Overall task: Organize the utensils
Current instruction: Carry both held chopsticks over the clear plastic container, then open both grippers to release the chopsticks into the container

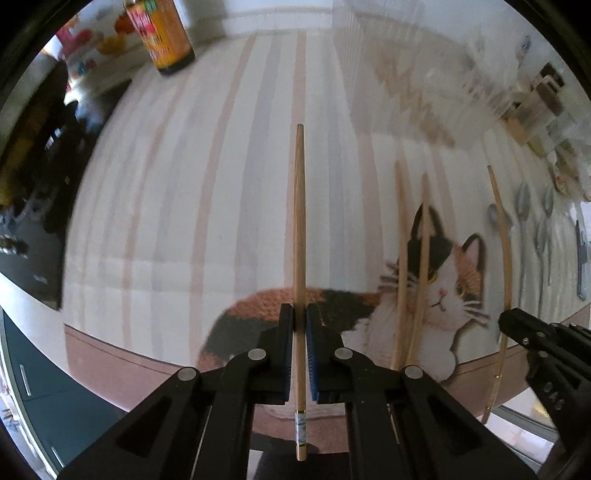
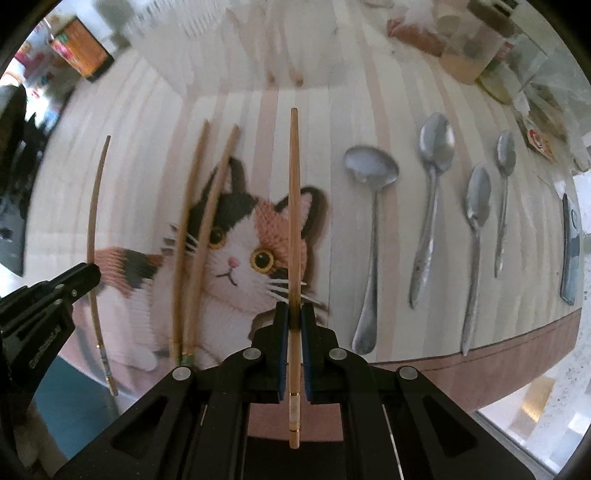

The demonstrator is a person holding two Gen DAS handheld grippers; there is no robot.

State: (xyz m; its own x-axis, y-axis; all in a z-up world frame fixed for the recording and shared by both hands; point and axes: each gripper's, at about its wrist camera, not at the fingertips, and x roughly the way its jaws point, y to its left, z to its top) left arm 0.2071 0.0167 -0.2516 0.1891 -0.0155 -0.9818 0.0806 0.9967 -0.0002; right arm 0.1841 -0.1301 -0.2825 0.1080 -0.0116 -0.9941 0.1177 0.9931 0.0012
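My left gripper (image 1: 300, 321) is shut on a wooden chopstick (image 1: 300, 221) that points forward above the striped cat mat (image 1: 184, 184). My right gripper (image 2: 294, 321) is shut on another wooden chopstick (image 2: 294, 206) above the cat's face. A pair of chopsticks (image 2: 201, 229) lies on the mat between the two grippers. In the right wrist view the left gripper (image 2: 79, 275) holds its chopstick (image 2: 94, 221) at the far left. Several metal spoons (image 2: 373, 236) lie in a row on the mat's right part.
An orange-labelled bottle (image 1: 162, 33) stands at the mat's far left. Jars and clutter (image 2: 469, 48) crowd the far right. A dark flat object (image 2: 570, 251) lies at the right edge. The mat's brown border (image 2: 480, 373) runs along the table's near edge.
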